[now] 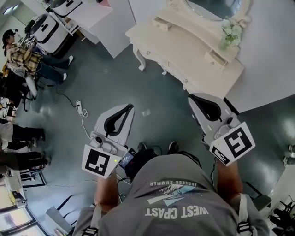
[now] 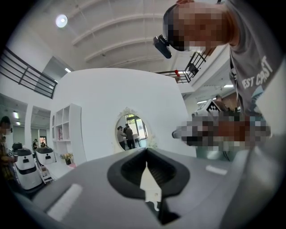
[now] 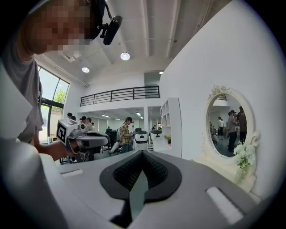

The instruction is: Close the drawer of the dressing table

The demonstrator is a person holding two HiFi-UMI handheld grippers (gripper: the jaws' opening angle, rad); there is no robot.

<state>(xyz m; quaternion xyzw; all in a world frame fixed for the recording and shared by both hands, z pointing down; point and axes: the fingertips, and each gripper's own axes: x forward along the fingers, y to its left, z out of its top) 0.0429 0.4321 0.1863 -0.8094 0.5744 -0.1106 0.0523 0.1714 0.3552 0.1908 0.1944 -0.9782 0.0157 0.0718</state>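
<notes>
Clearly not at table yet. Dressing table (image 1: 184, 48) at 12 o'clock from right gripper (image 1: 199, 102), 1 o'clock from left gripper (image 1: 126, 109). Table's long axis runs 10 to 4 o'clock; drawer front (image 1: 163, 62) faces 7 o'clock. Right gripper nearer, close to front edge, apart from it. Both grippers: jaws pressed together, nothing between. Whether drawer stands open: cannot tell.

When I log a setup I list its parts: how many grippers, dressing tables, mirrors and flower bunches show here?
Grippers: 2 (left gripper, right gripper)
Dressing table: 1
Mirror: 1
Flower bunch: 1
Total: 5
</notes>
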